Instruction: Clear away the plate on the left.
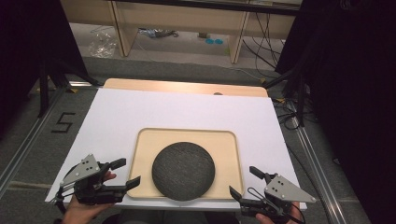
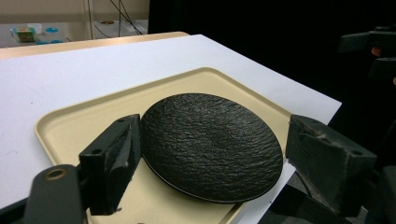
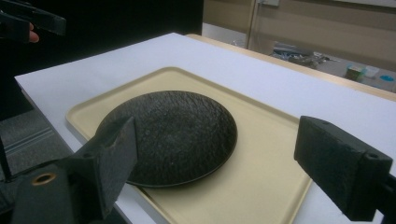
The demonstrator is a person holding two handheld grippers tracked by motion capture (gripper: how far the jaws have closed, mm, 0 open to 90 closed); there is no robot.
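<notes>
A round, dark plate (image 1: 183, 171) with a rough, stone-like texture lies flat on a beige tray (image 1: 144, 140) with rounded corners, which rests on a white sheet (image 1: 116, 112) covering a light wooden table (image 1: 187, 87). The plate sits toward the tray's near edge, roughly midway between its left and right sides, its front rim reaching the tray's near lip.

In the high view, a person's hands enter from the bottom, each holding a black two-jaw tool topped with a grey three-cornered plate. The left gripper (image 1: 125, 173) hangs at the tray's near left corner, its jaws spread apart and empty, one jaw tip over the tray's edge. The right gripper (image 1: 244, 182) hangs just off the tray's near right corner, jaws likewise parted and holding nothing. Both point inward toward the plate, neither touching it.

The left gripper view looks across the plate from the left gripper (image 2: 224, 154), with the plate (image 2: 210, 144) framed between the wide-set jaws and the tray (image 2: 70, 126) beneath. The right gripper view gives the mirror angle from the right gripper (image 3: 224, 163): the plate (image 3: 177, 135) on the tray (image 3: 261, 158), jaws standing well apart.

Beyond the table, cables (image 1: 266, 42) trail across the floor beside wooden furniture, and a number 5 (image 1: 63, 122) is marked on the floor at left.
</notes>
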